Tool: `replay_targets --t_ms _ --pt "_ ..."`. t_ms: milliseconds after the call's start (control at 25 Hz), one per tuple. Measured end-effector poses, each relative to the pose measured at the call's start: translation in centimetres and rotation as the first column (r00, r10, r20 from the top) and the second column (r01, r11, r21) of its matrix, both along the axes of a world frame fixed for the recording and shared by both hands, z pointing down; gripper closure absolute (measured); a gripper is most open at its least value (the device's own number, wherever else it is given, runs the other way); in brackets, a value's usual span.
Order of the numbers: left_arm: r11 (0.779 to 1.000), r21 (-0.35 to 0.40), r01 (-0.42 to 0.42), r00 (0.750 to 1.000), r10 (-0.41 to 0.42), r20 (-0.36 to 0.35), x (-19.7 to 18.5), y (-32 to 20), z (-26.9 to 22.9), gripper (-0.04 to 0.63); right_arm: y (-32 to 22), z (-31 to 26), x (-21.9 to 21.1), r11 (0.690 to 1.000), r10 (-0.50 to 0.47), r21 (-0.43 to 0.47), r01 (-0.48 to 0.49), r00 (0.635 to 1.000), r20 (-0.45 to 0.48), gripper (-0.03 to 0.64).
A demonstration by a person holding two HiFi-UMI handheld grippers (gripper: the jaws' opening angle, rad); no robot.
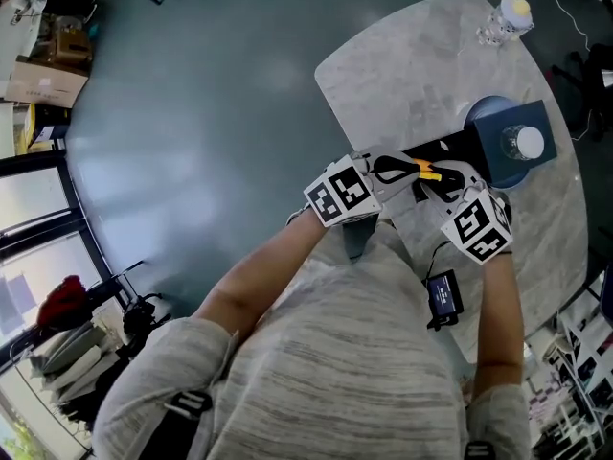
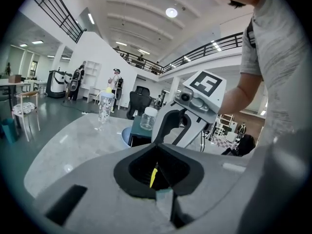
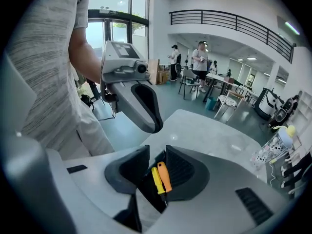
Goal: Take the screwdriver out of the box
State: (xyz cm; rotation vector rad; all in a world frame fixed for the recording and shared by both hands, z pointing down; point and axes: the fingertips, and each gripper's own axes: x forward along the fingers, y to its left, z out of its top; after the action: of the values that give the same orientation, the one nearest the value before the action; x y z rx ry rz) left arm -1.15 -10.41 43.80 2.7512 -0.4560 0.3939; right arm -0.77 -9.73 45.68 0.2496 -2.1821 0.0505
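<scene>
Two grippers meet over one black box (image 1: 445,148) on the table (image 1: 421,56). The right gripper (image 3: 157,155) is released, jaws apart, tilted down into the box. Between its pads, still in the box, lie two screwdriver handles side by side: one yellow handle (image 3: 157,180) and one orange handle (image 3: 164,175). The orange one is close against a pad; whether it touches I cannot tell. The left gripper (image 2: 157,167), just beside the right, is clenched, with one yellow sliver (image 2: 153,174) showing in its slit. Beyond both stand one jar (image 1: 524,143) and one bottle (image 1: 506,15).
</scene>
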Motion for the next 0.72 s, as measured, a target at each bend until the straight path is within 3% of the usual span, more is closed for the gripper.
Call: replay_targets --t_ms 280,480,720 --pt "0.998 -0.035 0.042 0.999 -0.042 -0.007 -0.9 -0.6 0.9 0.577 -0.4 3.2 0.5 0.997 -0.082 -0.017 0.081 0.989 -0.124 0.531" --pt "0.996 -0.059 0.070 0.997 -0.071 -0.014 -1.4 -0.9 1.6 0.577 -0.5 6.0 1.1 0.987 -0.158 -0.027 0.156 0.960 -0.233 0.531" --pt "0.992 -0.080 0.093 0.995 -0.096 -0.024 -1.6 -1.0 2.0 0.577 -0.7 8.4 1.3 0.975 -0.222 -0.094 0.204 0.931 -0.290 0.531"
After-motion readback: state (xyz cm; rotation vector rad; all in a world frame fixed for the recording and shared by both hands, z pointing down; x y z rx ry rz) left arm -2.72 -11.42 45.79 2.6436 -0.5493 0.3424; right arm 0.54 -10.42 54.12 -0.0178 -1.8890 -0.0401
